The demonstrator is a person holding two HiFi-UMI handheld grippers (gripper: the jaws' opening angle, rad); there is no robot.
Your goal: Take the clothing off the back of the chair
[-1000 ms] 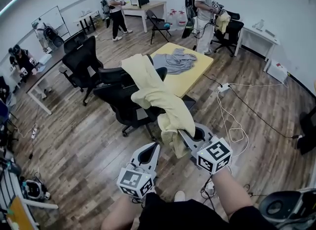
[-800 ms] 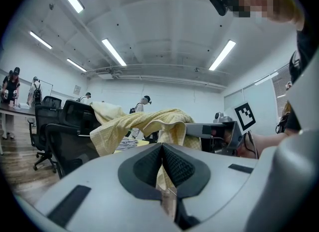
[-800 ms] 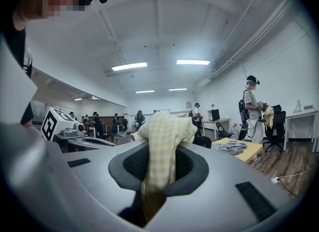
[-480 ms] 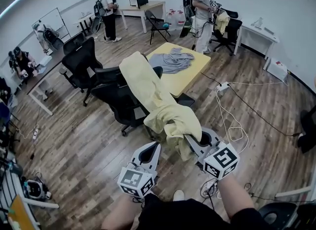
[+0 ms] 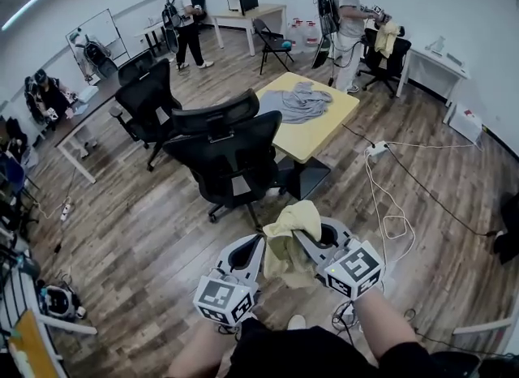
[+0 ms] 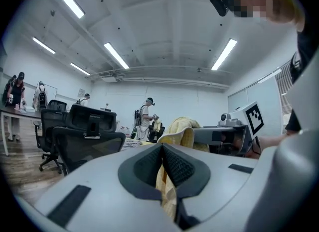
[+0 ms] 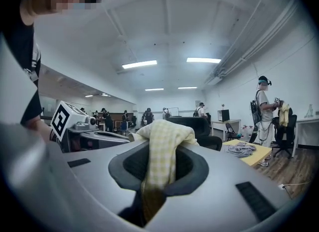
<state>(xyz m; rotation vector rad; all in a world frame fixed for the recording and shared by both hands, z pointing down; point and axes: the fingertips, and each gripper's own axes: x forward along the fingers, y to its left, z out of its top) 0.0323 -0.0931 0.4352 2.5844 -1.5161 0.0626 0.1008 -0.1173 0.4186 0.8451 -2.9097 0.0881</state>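
The yellow checked clothing [image 5: 292, 234] is off the chair and hangs in a bunch between my two grippers, close to my body. My right gripper [image 5: 302, 226] is shut on its upper fold; the cloth [image 7: 162, 149] drapes over and down between the pads. My left gripper [image 5: 258, 243] is shut on a lower strip of the cloth [image 6: 167, 196], pinched between its jaws. The black office chair [image 5: 231, 153] stands just ahead, its back bare. In the gripper views the chair sits at left [image 6: 84, 144] and at centre [image 7: 192, 124].
A yellow table [image 5: 324, 129] holding a grey garment [image 5: 304, 102] stands behind the chair. A second black chair [image 5: 150, 96] is at left. White cables and a power strip [image 5: 377, 148] lie on the wood floor at right. Several people stand along the far walls.
The yellow clothing slid off the chair back and gathered into a bunch at my grippers. My right gripper drew it toward me, and the left gripper now pinches it too.
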